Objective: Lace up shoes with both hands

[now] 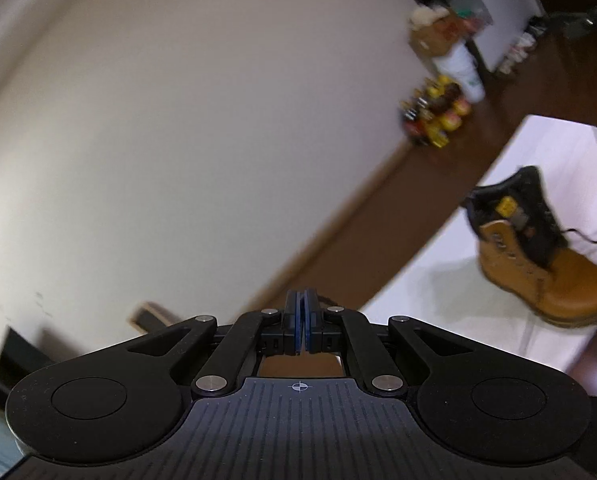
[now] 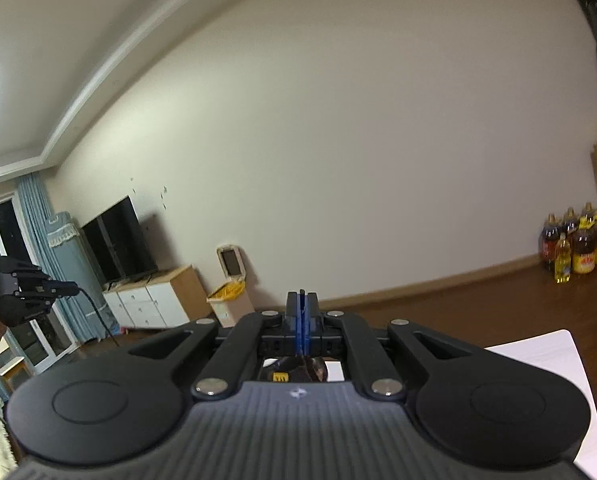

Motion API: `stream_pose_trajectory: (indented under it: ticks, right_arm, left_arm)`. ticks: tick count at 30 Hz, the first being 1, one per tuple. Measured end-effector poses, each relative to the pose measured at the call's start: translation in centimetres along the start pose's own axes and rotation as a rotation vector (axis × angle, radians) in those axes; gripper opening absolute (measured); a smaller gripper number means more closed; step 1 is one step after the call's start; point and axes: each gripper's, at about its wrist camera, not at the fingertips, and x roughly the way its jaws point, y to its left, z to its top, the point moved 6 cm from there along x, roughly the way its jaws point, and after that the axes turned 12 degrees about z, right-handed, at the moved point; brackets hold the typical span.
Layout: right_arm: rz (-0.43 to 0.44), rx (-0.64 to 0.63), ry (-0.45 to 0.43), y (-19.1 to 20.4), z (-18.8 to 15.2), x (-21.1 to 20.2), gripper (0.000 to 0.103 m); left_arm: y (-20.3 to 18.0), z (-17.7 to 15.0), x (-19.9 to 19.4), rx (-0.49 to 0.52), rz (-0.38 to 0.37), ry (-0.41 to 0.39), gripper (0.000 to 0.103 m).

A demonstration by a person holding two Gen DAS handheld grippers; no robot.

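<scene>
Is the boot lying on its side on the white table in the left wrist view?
No, the boot stands on its sole on the white table, toe toward the right of the picture, with a loose black lace trailing beside it.
</scene>
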Motion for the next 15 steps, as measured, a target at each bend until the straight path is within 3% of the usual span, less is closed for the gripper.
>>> stream_pose_trajectory:
  ticks: [4,8,11,15]
  right_arm:
    - [0.011,0.024,0.096,2.4,5.9,-1.4,0.002]
    - [0.031,-0.039,0.202,8.1,9.4,-3.5,0.002]
    - [0.043,-0.094,0.205,10.9,11.1,-4.9,0.002]
    - [0.069,-0.175,0.161,14.2,14.3,-7.4,0.002]
  left_arm:
    - [2.0,2.5,-4.3,0.000,-0.089,0.020,0.002]
    - [2.9,7.4,-10.1,0.024,-0.120,-0.035,0.002]
    - [3.0,10.5,-13.4,0.049,-0.117,-0.112,0.002]
    - [1.1,11.8,-14.6,0.061,-0.144,-0.164,0.002]
